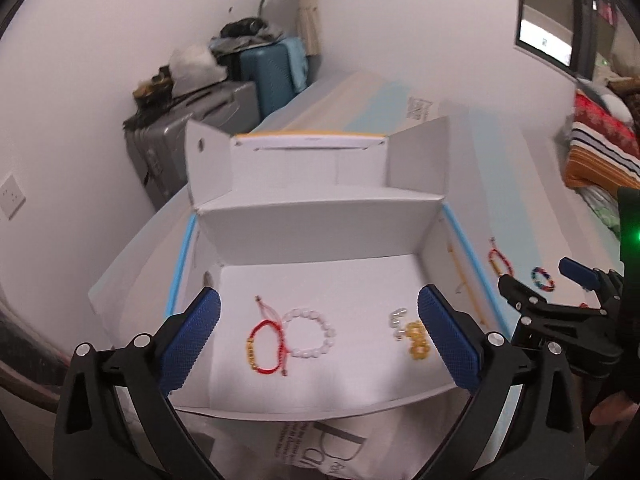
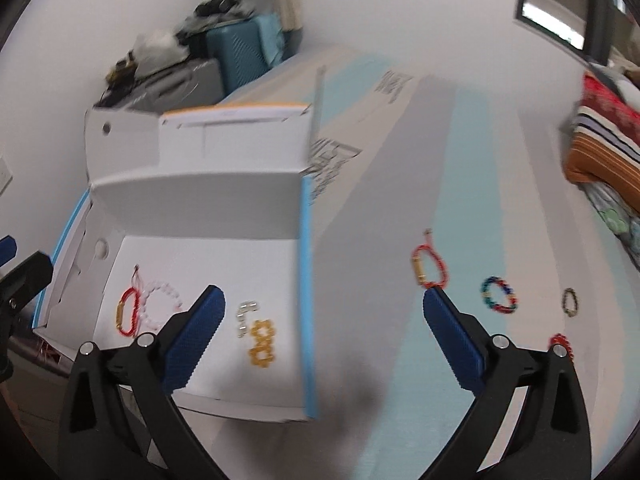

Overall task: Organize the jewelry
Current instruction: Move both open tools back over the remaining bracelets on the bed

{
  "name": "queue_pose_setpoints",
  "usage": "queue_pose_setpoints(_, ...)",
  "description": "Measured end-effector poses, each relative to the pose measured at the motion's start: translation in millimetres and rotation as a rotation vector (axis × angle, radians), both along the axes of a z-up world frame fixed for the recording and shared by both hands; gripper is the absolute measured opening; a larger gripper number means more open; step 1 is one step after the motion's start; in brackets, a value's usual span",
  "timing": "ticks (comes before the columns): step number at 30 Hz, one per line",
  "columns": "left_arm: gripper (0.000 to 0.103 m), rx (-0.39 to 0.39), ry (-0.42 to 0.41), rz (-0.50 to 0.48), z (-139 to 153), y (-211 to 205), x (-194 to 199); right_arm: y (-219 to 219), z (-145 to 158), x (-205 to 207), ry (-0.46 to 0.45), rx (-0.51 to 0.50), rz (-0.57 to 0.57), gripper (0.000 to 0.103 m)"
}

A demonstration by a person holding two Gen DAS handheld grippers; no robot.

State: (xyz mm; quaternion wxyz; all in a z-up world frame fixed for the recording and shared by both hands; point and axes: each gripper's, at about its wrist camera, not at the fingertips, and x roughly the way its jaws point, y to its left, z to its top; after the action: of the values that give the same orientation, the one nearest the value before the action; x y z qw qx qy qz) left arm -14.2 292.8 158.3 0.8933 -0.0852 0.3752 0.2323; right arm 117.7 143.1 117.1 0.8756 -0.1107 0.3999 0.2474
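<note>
Four pieces already lay inside the open white box (image 1: 320, 240): a red cord bracelet (image 1: 264, 340) touching a white bead bracelet (image 1: 310, 334) at lower centre of the left wrist view, with a small silver piece (image 1: 397, 322) and a yellow bead piece (image 1: 418, 338) just to their right. Both tools stood wide apart and held nothing; the left tool (image 1: 318, 342) hung over the box floor, while the right tool (image 2: 324, 340) straddled the box's blue-edged right wall.

Outside the box, on the counter (image 2: 400, 200), more jewelry waited in the right half of the right wrist view: a second red cord bracelet (image 2: 430, 266), a multicoloured bead bracelet (image 2: 498, 295), a small dark bead bracelet (image 2: 570, 302) and a red bead piece (image 2: 560, 342) half hidden behind the tool's arm.

Judging by this, a drop-off was complete and the next pickup was due. That called for swinging the right tool rightward and down over the nearest piece, probably the red cord bracelet, and closing on its thin cord.
</note>
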Motion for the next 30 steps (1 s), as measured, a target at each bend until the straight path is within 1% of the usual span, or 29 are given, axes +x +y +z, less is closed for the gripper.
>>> queue_pose_setpoints(7,0.097,-0.002,-0.017,-0.064,4.5,-43.1,19.2,-64.3,15.9,7.3,-0.051,0.018,-0.074,0.095)
queue_pose_setpoints(16,0.097,-0.008,-0.020,-0.177,-4.6,-111.0,58.4,-154.2,16.4,22.8,-0.072,0.018,-0.179,0.095)
queue_pose_setpoints(24,0.097,-0.006,-0.018,-0.283,-18.9,-175.9,94.9,-231.6,0.9,40.9,-0.067,0.010,-0.269,0.095)
queue_pose_setpoints(28,0.097,-0.020,-0.006,-0.328,-34.9,-209.5,120.8,-271.7,-14.1,54.0,-0.047,-0.004,-0.323,0.095)
queue_pose_setpoints(30,0.097,-0.014,0.005,-0.351,-43.0,-224.3,132.7,-288.6,-22.5,59.4,-0.042,-0.018,-0.350,0.095)
